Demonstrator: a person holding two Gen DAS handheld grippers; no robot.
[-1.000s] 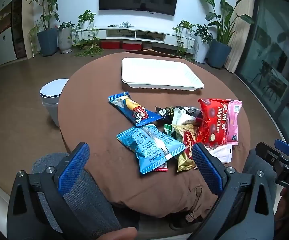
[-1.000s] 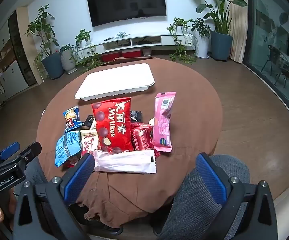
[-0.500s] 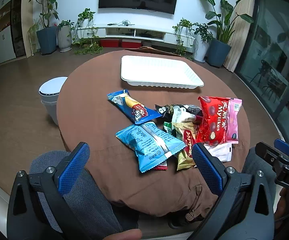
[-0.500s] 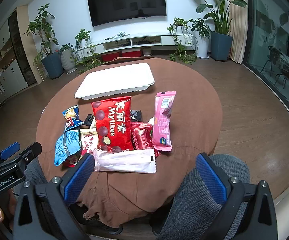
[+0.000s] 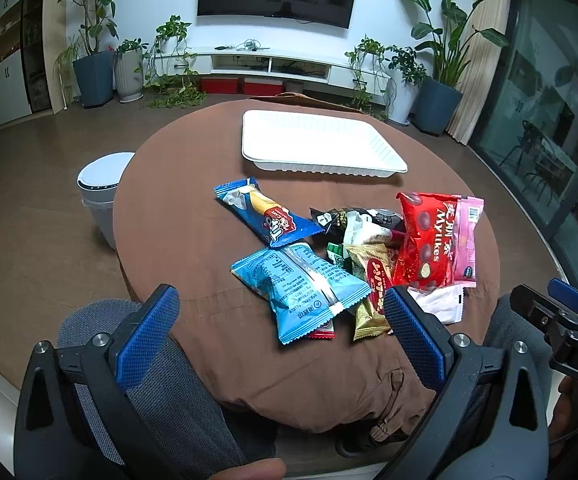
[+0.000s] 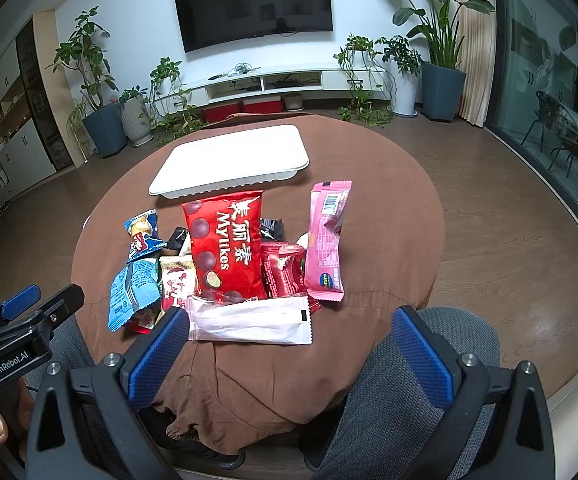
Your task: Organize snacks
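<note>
Currently lying in a loose, overlapping pile on the near half of the round table (image 5: pixel 177 216): a red Mylikes bag (image 6: pixel 225 248), a pink wrapper (image 6: pixel 326 240) to its right, a white packet (image 6: pixel 249 320) nearest the edge, a small red pouch (image 6: pixel 285 270), a light blue packet (image 5: pixel 301 280) on the left, a dark blue bar wrapper (image 5: pixel 265 212) beyond it, a gold-and-red sachet (image 5: pixel 373 284), and dark wrappers partly hidden beneath.

Sitting at the far side of the table, well apart from the pile: a white ribbed tray (image 5: pixel 317 144), holding nothing.

Progress, judged from this layout: sorting is not yet begun; every snack is waiting to go over, presumably into the tray.

Left gripper (image 5: pixel 281 320): jaws spread wide, carrying nothing, hovering off the near edge with the light blue packet between its blue pads in view.

Right gripper (image 6: pixel 289 340): likewise wide and unloaded, pointing at the white packet.

Surrounding: brown tablecloth, person's grey-trousered knees below, a white bin (image 5: pixel 101 192) standing on the floor to the left.
</note>
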